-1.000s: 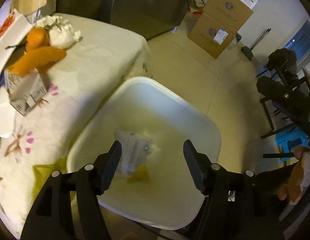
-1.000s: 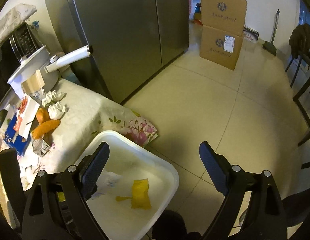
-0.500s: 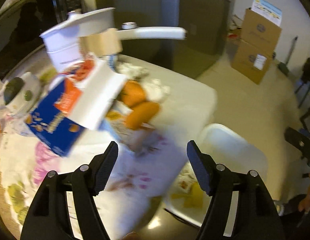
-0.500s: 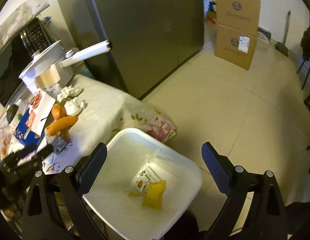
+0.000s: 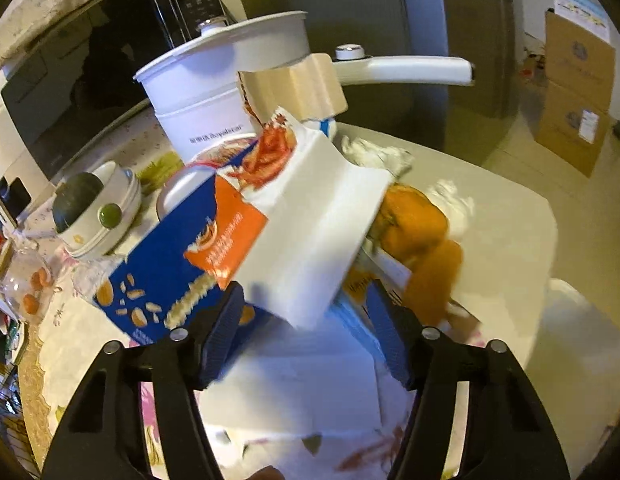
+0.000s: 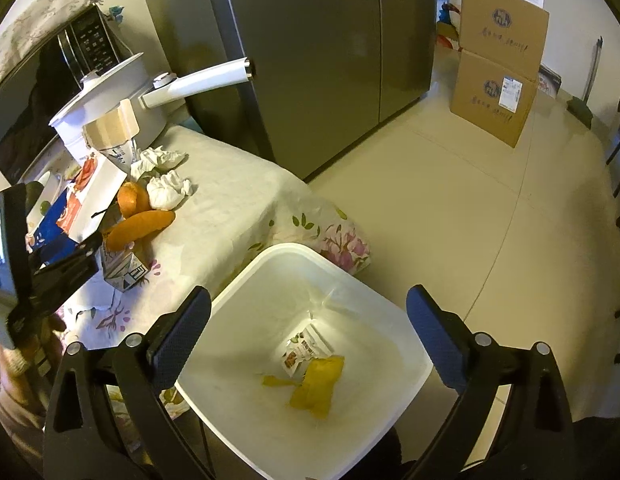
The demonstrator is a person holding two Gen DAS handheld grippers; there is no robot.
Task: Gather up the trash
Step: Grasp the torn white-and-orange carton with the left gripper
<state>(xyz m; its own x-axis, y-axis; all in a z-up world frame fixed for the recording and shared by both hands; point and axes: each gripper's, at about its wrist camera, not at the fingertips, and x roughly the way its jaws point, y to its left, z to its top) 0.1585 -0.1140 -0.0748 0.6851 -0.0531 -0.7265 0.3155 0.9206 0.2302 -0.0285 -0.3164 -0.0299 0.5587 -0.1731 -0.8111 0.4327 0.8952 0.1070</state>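
The right gripper (image 6: 308, 326) was held wide apart above the white plastic bin (image 6: 398, 312), where a yellow wrapper (image 6: 316, 386) lay. Beyond the bin, on the table, the left gripper (image 5: 306, 330) was spread around a torn blue-and-white cardboard box (image 5: 246, 236), not clamped.

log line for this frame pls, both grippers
left gripper: open, at blue carton on table | right gripper: open, empty, above white bin | bin holds: yellow wrapper, sachet
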